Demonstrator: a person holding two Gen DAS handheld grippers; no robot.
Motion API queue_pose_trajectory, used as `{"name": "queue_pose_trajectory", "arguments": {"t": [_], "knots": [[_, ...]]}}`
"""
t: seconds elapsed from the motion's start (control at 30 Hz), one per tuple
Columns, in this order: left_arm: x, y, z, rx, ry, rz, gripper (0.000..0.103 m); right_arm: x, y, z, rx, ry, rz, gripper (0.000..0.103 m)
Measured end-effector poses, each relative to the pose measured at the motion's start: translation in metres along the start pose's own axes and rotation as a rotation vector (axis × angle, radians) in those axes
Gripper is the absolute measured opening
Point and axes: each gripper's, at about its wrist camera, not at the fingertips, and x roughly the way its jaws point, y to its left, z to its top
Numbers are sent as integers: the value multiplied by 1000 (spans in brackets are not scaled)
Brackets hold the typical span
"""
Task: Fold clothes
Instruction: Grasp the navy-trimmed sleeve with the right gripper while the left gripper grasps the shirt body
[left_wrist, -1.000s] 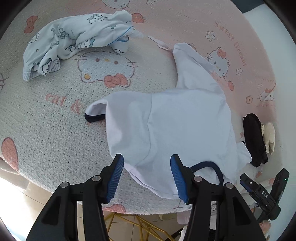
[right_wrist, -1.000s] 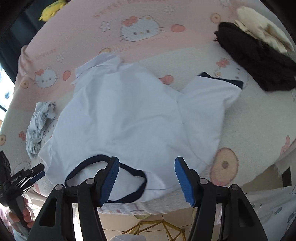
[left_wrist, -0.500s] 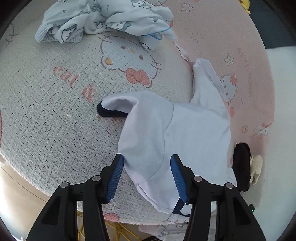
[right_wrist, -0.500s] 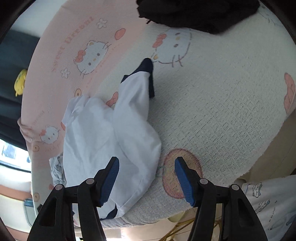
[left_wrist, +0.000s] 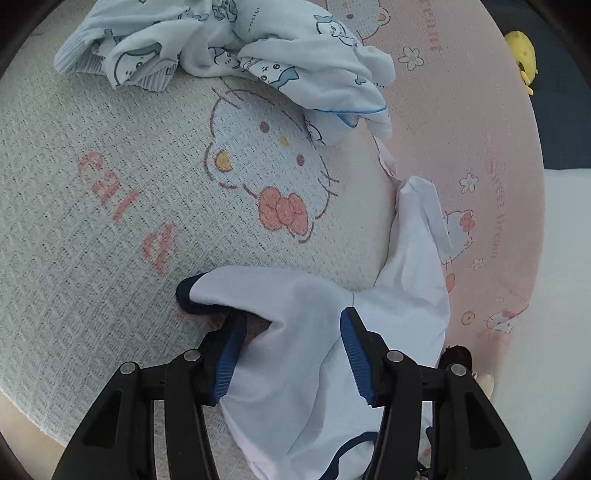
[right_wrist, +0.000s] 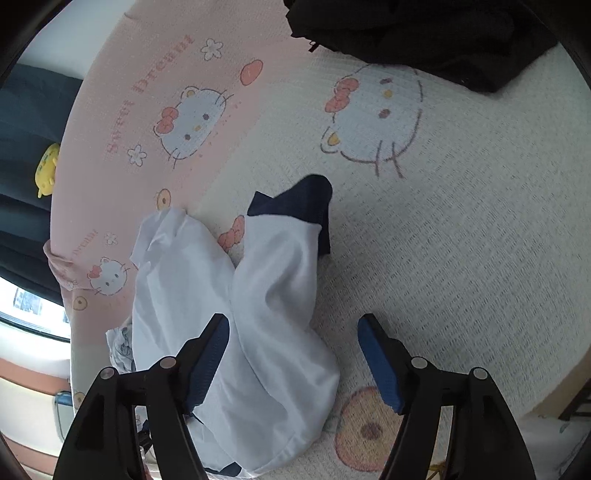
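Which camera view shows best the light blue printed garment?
The left wrist view: the light blue printed garment lies crumpled but well in view at the top, on the blanket. The right wrist view shows only a small part behind the white T-shirt.

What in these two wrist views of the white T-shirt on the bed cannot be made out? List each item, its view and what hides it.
- White T-shirt neckline, left wrist view: cut off by the bottom edge and the left gripper.
- Black garment, right wrist view: cut off by the top edge; its type is unclear.
- Patterned garment, right wrist view: mostly hidden behind the T-shirt.
- Yellow toy, left wrist view: too small to identify.
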Motion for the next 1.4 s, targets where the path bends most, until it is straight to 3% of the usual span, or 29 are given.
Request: {"name": "queue_pose_trajectory", "arguments": {"t": [0.07, 0.17, 0.27, 0.4, 0.43, 0.47, 0.5, 0.53, 0.57, 0.63, 0.67, 0.7, 0.83, 0.97, 1.13, 1.3, 1.4], "knots": [[4, -1, 2, -20, -8, -40, 64, 4, -1, 6, 14, -3, 35, 72], [8, -3, 2, -39, -28, -69, 73, 12, 0, 13, 25, -18, 77, 72], [16, -10, 2, -21, -13, -88, 73, 17, 5, 18, 9, -24, 83, 72], [25, -21, 3, 20, -21, -61, 73, 24, 15, 22, -48, -34, 56, 71], [27, -23, 3, 24, -26, -54, 73, 24, 17, 22, -65, -43, 37, 68], [28, -24, 3, 26, -32, -47, 73, 24, 20, 21, -94, -51, -12, 57], [28, -26, 3, 35, -33, -46, 73, 24, 23, 19, -124, -59, -68, 39], [29, -28, 2, 48, -32, -40, 65, 25, 28, 16, -165, -67, -137, 31], [31, -31, 1, 72, -22, -15, 47, 27, 33, 14, -205, -74, -184, 23], [33, -37, -2, 122, -20, 51, 23, 30, 44, 9, -283, -82, -266, 19], [34, -40, -4, 148, -24, 89, 16, 32, 50, 6, -321, -82, -299, 13], [34, -43, -6, 173, -32, 123, 14, 34, 56, 4, -358, -80, -331, 8], [15, -62, -12, 302, -118, 217, 10, 33, 79, -7, -493, -104, -465, 7], [5, -83, -21, 430, -141, 296, 7, 22, 99, -13, -607, -149, -556, 6], [-18, -75, -19, 429, -158, 303, 4, -1, 115, -16, -691, -192, -638, 6], [-35, -63, -19, 417, -156, 315, 4, -16, 103, -14, -646, -153, -625, 6], [-26, -49, -19, 393, -137, 325, 4, -12, 88, -14, -618, -132, -684, 6]]}}
